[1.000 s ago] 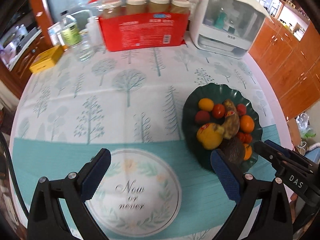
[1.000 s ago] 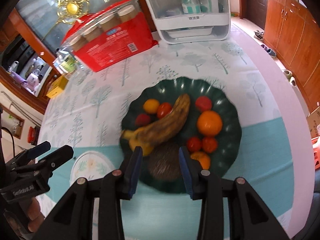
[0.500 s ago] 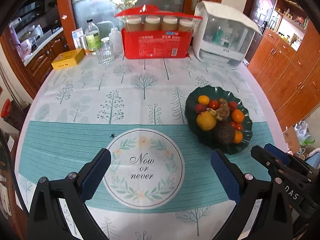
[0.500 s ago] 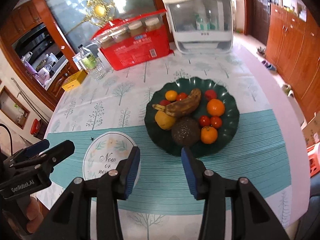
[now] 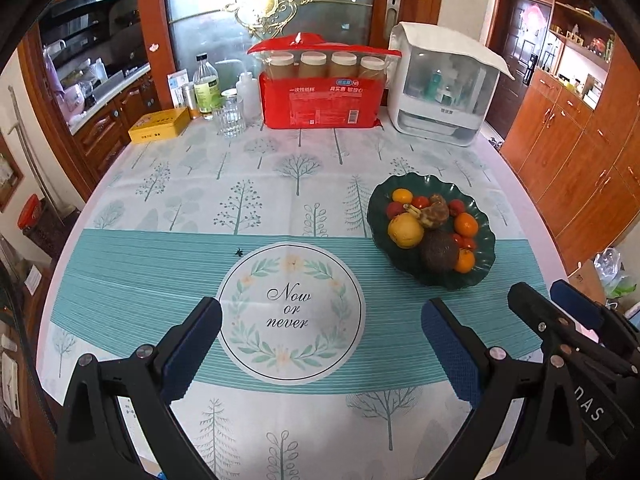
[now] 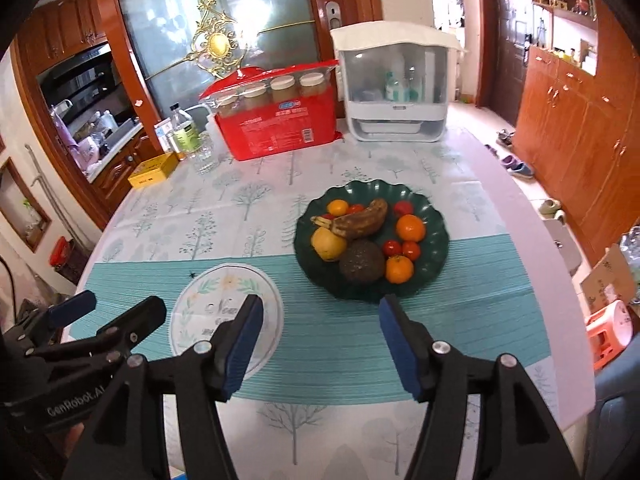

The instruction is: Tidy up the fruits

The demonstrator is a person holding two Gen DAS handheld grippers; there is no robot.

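Observation:
A dark green scalloped plate [image 6: 360, 296] holds a browned banana [image 6: 360, 220], a yellow fruit [image 6: 328, 244], a dark round avocado [image 6: 362, 260], oranges [image 6: 410, 227] and small red tomatoes. My right gripper [image 6: 320, 306] hovers short of the plate's near rim. Its jaws are opening and nothing is between them. To its left my left gripper [image 6: 120, 308] hangs over the table. In the left wrist view the left gripper [image 5: 320, 312] stands open and empty over the printed circle. The plate [image 5: 444, 280] lies ahead to its right, with the right gripper [image 5: 556, 304] beside it.
A red pack of jars [image 5: 320, 96], a white countertop box [image 5: 440, 88], a glass [image 5: 230, 118], bottles and a yellow tin [image 5: 160, 124] line the table's far side. The round table's edge [image 6: 560, 280] curves off on the right, with wooden cabinets [image 6: 580, 120] beyond.
Both grippers have pulled back and up from the plate, so the whole table shows. The right jaws, earlier narrow around the avocado, have widened and left it on the plate.

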